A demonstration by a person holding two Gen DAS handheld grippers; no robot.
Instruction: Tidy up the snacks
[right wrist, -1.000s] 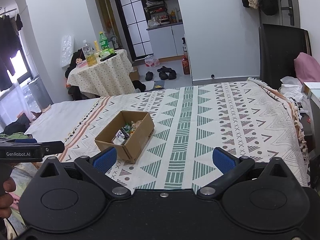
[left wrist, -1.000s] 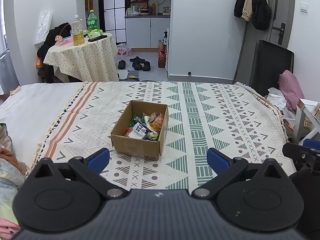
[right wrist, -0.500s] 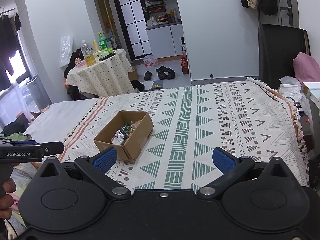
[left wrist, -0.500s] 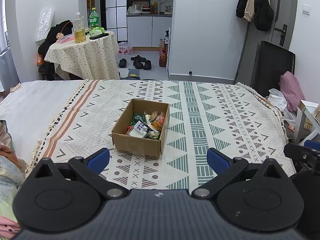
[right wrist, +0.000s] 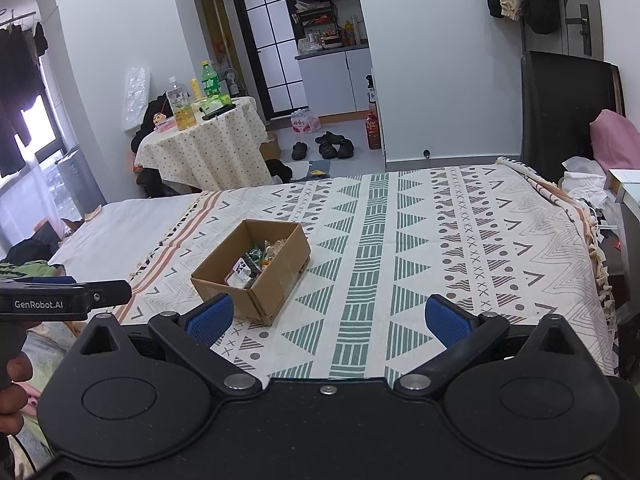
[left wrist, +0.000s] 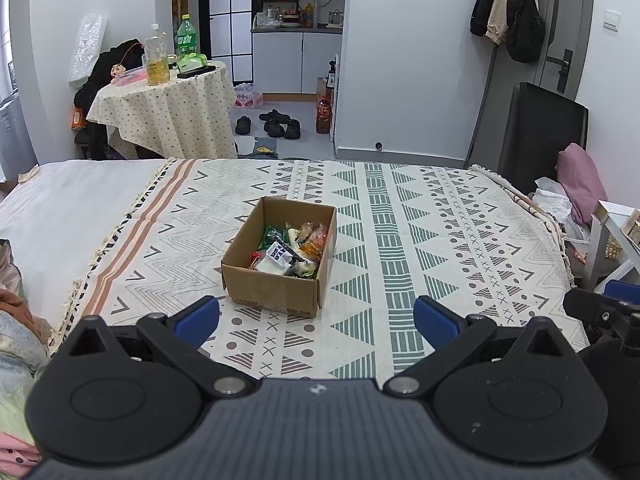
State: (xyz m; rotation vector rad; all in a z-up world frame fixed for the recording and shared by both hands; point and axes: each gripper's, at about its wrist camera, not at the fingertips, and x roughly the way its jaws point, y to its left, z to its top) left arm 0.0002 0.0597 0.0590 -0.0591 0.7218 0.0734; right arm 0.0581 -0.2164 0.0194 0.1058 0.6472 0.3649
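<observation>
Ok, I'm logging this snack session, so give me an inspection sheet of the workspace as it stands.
Surface: patterned blanket over a bed.
Job's things: open cardboard box on the blanket, snack packets inside.
Clutter: clothes at the bed's left edge.
Grippers: left claw and right claw open, empty, short of the box.
Cables: nothing seen.
Surroundings: round table with bottles, shoes on the floor.
</observation>
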